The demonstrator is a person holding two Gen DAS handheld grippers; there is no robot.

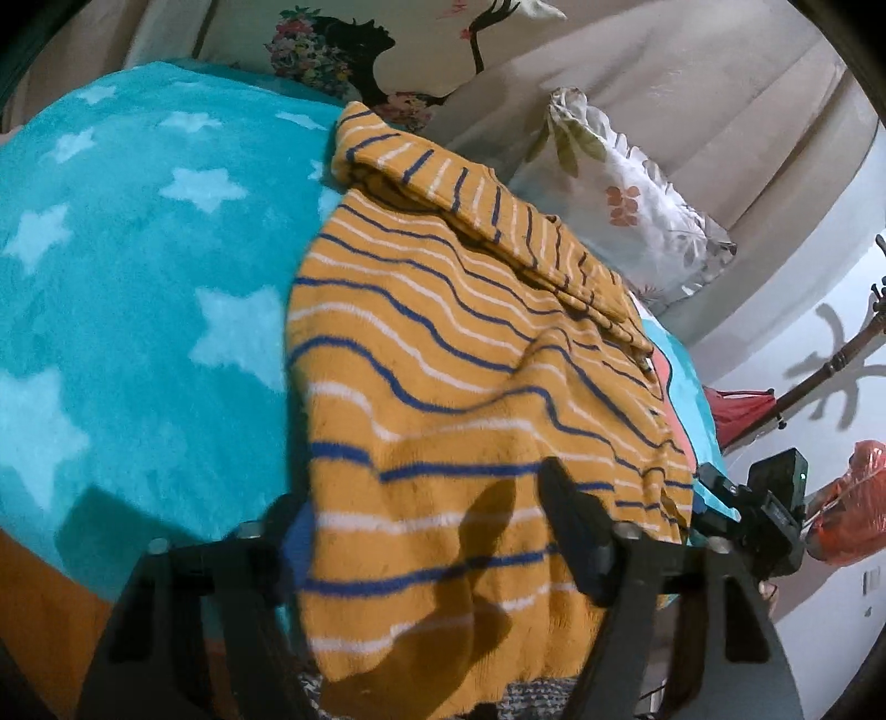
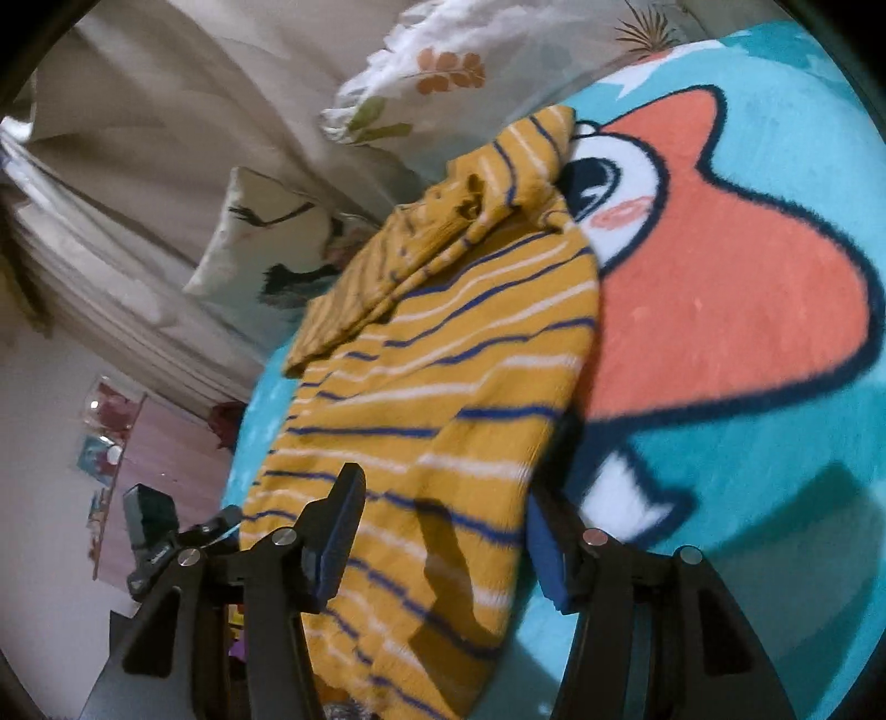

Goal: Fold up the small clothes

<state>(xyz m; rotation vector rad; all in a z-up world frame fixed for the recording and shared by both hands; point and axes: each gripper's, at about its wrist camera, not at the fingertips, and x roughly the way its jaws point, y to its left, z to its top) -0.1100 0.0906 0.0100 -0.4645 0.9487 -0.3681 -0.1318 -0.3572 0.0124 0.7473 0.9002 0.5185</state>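
Observation:
A mustard-yellow small sweater [image 1: 470,360] with blue and white stripes lies spread on a teal blanket [image 1: 127,277]; its sleeves are folded across its far end. In the left wrist view my left gripper [image 1: 426,526] stands open over the sweater's near hem. One finger [image 1: 576,531] rests above the cloth, the other sits at the cloth's left edge. In the right wrist view the same sweater [image 2: 443,360] runs between the spread jaws of my open right gripper [image 2: 446,531], whose right finger [image 2: 548,554] stands at the cloth's right edge. Neither gripper's pads press on the fabric.
The blanket [image 2: 775,498] has white stars and an orange cartoon figure [image 2: 720,288]. Floral pillows [image 1: 626,205] and a printed pillow [image 1: 343,50] lie beyond the sweater against beige curtains. A wooden coat stand [image 1: 830,365] and a red bag [image 1: 853,498] stand off the bed's edge.

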